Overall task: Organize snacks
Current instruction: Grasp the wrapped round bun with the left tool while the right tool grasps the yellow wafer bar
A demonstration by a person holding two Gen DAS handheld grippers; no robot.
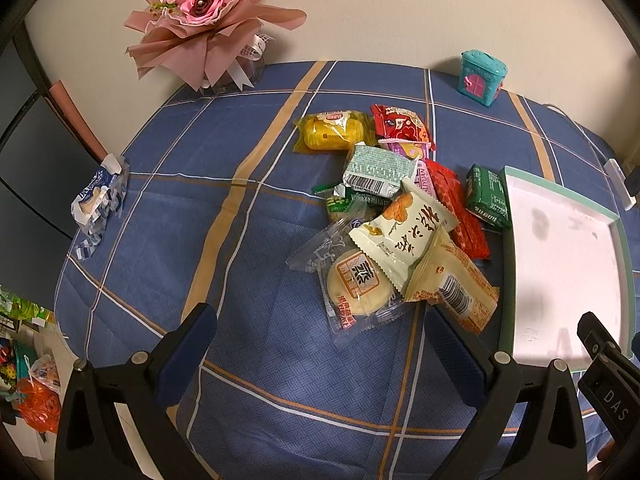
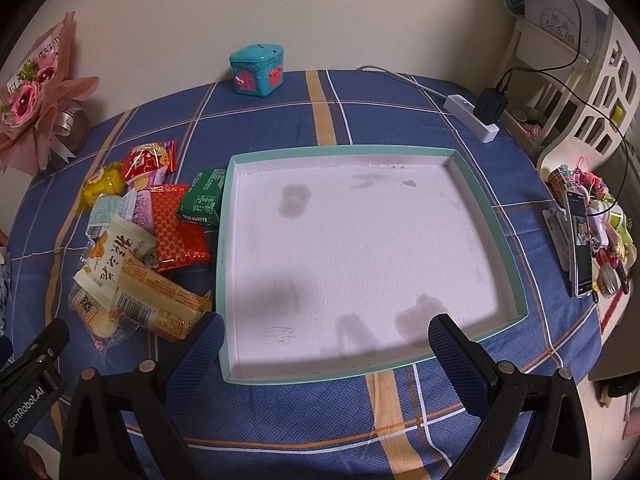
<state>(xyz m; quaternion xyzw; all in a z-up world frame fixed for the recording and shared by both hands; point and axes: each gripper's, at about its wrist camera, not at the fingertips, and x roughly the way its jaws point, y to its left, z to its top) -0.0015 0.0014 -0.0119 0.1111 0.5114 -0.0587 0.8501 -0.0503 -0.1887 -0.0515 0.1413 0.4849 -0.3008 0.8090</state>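
My left gripper (image 1: 320, 344) and right gripper (image 2: 326, 344), both wide open and empty: heaped crinkly foil snack packets (image 1: 400, 208) left of the shallow mint-rimmed white cardboard tray (image 2: 488, 208) may slip if I pinch overlapping wrappers.

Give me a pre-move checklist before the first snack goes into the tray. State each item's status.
1. Left gripper open and holding nothing: ok.
2. Right gripper open and holding nothing: ok.
3. Tray has room: ok, no snack lies in it; only stains on its white floor.
4. Nearest snack reachable: ok, the clear-wrapped round cake lies just ahead of the left gripper, though the cream packet overlaps its upper edge.
5. Pile free of the tray wall: cannot tell, the green packet sits right at the tray's left wall, perhaps touching.
6. Stray snack accounted for: not ok, a blue-white packet sits apart at the table's left edge.
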